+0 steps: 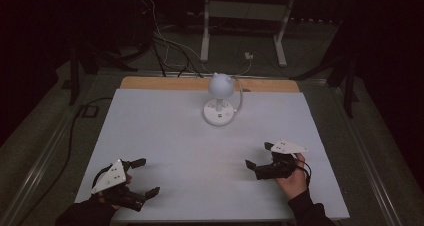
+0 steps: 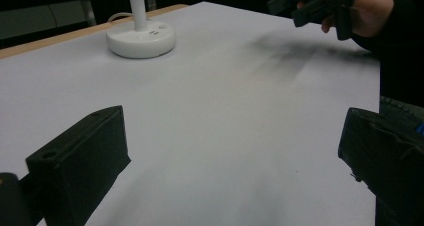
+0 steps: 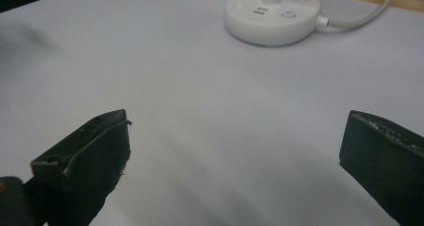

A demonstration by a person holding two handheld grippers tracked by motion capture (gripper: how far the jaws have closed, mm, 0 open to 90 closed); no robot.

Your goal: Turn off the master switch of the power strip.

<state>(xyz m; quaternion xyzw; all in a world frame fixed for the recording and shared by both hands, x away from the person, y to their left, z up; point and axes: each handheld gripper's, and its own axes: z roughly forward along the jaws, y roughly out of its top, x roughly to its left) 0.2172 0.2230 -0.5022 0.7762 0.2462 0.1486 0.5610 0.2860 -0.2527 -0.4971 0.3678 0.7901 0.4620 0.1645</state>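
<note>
A small white desk lamp (image 1: 219, 98) with a round head stands on its round base (image 2: 141, 37) (image 3: 271, 13) at the far middle of the white table (image 1: 190, 146). My left gripper (image 1: 145, 177) rests open near the front left corner, nothing between its jaws. At the front right, a hand holds my right gripper (image 1: 259, 155) open and empty, pointing left. The left gripper view also catches that hand and gripper (image 2: 320, 3) at its top right.
A white cable (image 3: 360, 20) runs from the lamp base off the table's far edge. A wooden strip (image 1: 165, 83) borders the far side. Beyond the table the dark floor holds cables and a white frame stand (image 1: 245, 21).
</note>
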